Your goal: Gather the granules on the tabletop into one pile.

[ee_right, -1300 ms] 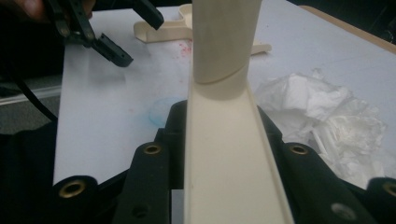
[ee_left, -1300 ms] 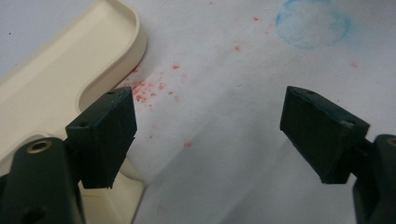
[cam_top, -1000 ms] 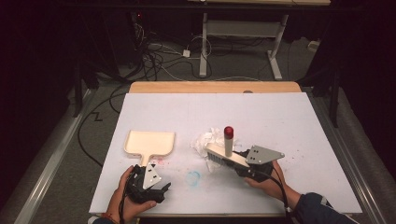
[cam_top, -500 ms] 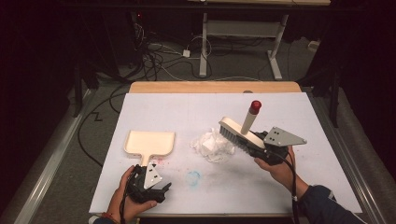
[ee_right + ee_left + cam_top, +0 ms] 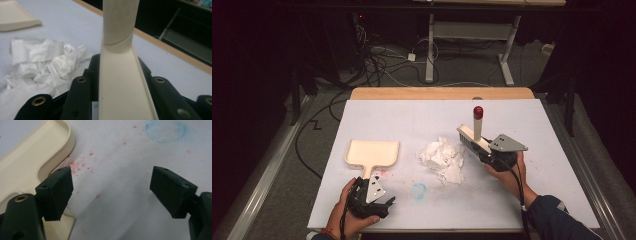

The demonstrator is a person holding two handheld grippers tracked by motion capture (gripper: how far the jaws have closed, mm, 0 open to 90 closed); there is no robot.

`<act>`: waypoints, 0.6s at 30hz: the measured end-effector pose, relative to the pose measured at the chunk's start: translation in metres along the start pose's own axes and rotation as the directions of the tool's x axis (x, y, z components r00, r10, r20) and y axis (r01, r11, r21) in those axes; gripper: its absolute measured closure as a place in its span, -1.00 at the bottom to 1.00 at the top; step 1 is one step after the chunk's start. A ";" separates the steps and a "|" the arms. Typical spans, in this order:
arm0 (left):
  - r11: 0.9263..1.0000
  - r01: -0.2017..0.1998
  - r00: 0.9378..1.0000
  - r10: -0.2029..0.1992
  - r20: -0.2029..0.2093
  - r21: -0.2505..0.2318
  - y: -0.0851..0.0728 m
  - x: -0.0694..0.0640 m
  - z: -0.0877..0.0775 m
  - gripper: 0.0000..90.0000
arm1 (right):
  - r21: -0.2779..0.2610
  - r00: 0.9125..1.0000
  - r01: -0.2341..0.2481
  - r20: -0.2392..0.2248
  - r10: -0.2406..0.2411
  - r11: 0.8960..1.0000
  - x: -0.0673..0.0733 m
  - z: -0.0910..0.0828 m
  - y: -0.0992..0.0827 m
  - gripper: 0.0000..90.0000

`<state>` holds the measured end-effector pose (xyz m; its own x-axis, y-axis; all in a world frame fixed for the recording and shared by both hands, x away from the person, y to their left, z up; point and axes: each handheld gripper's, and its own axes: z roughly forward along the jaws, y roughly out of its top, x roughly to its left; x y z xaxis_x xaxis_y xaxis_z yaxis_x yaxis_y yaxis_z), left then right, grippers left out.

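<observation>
A cream dustpan (image 5: pixel 371 152) lies flat at the left of the white table, its handle toward the person. My left gripper (image 5: pixel 381 192) rests open by that handle; in the left gripper view its jaws (image 5: pixel 112 192) stand wide over bare table, the left one beside the dustpan (image 5: pixel 30 162). A heap of crumpled white paper (image 5: pixel 443 157) sits mid-table. Just right of it, my right gripper (image 5: pixel 484 150) is shut on a cream brush (image 5: pixel 474 137) whose red-tipped handle (image 5: pixel 478 111) stands up. The brush's back (image 5: pixel 120 80) lies between the jaws, with the paper (image 5: pixel 45 62) to its left.
A blue stain (image 5: pixel 418 190) and red specks (image 5: pixel 80 165) mark the table (image 5: pixel 412 115) near my left gripper. The table's wooden far edge (image 5: pixel 442 93) runs behind the brush. Cables and a desk frame (image 5: pixel 472 35) are on the floor beyond.
My right gripper has carried the brush to the right and farther from the person, off the paper's near right side. The left gripper has stayed put.
</observation>
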<state>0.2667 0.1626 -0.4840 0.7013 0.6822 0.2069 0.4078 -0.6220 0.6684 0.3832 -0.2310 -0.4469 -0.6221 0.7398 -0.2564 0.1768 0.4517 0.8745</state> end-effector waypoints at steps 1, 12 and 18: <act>1.000 0.003 1.000 -0.003 0.001 0.000 0.000 0.000 0.000 -0.60 | 0.015 1.000 -0.011 -0.015 0.011 1.000 0.001 0.003 -0.003 0.51; 1.000 -0.009 1.000 0.009 0.000 -0.003 0.001 0.000 0.001 -0.60 | -0.028 0.988 0.013 -0.151 -0.017 1.000 0.039 0.012 0.009 0.51; 1.000 -0.007 1.000 0.007 -0.004 -0.005 -0.001 0.001 0.000 -0.60 | -0.073 0.992 -0.003 -0.123 -0.006 0.997 0.027 -0.003 0.018 0.51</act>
<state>0.2669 0.1639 -0.4840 0.7015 0.6796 0.2145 0.3999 -0.6245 0.6709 0.3678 -0.2042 -0.4366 -0.7121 0.6703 -0.2090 0.1224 0.4116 0.9031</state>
